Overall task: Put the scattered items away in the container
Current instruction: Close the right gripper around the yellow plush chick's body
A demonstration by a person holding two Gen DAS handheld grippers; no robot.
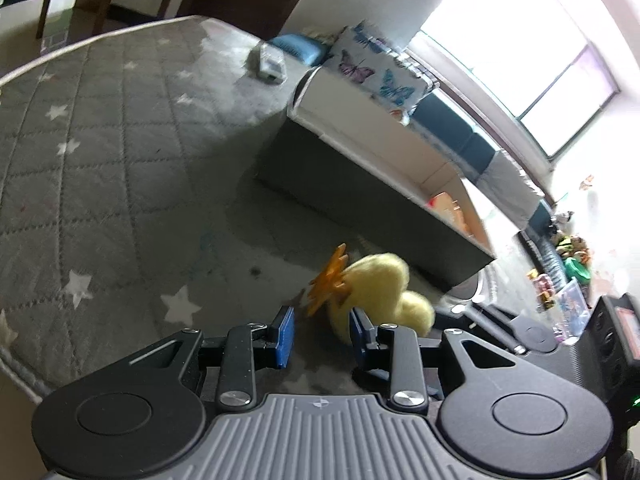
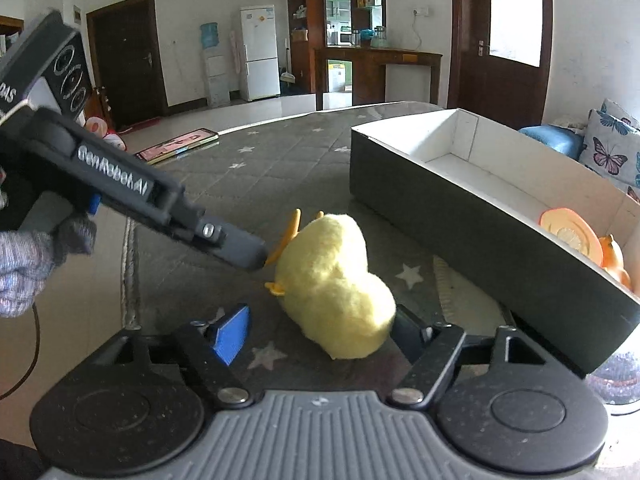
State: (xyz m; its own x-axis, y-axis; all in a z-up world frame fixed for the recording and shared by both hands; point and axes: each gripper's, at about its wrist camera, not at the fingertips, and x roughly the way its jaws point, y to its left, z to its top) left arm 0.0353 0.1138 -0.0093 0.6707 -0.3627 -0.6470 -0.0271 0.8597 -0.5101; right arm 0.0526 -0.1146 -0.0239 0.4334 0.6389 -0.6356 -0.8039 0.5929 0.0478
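Left wrist view: a fuzzy yellow plush duck (image 1: pixel 380 296) is seen lying on its side on the grey quilted mat (image 1: pixel 120 140) with white stars, just in front of the near end of the long box (image 1: pixel 360 184). The box is dark outside and white inside, and it's sat toward the mat's far right edge. The duck's orange webbed feet (image 1: pixel 330 280) are pointed up and to the left, while the rounder body trails off to the lower right, so the long axis is run diagonally. The left gripper (image 1: pixel 322 334) is held partly open with its blue pads either side of the duck's near edge; the right pad is touching or just beside the fluff, the left pad is clear of it, so nothing is actually gripped.

Right wrist view: the same duck (image 2: pixel 332 284) is laid with its feet (image 2: pixel 294 226) toward the far left and the body toward the near right. The right gripper (image 2: pixel 316 330) is spread wide; its left pad is apart from the toy, and the right finger is hidden behind the fluff, so contact can't be told. The left gripper's (image 2: pixel 256 256) tip is right at the feet, held by a gloved hand (image 2: pixel 36 256). An orange toy (image 2: pixel 572 236) is already sat in the box's (image 2: pixel 460 216) near end.
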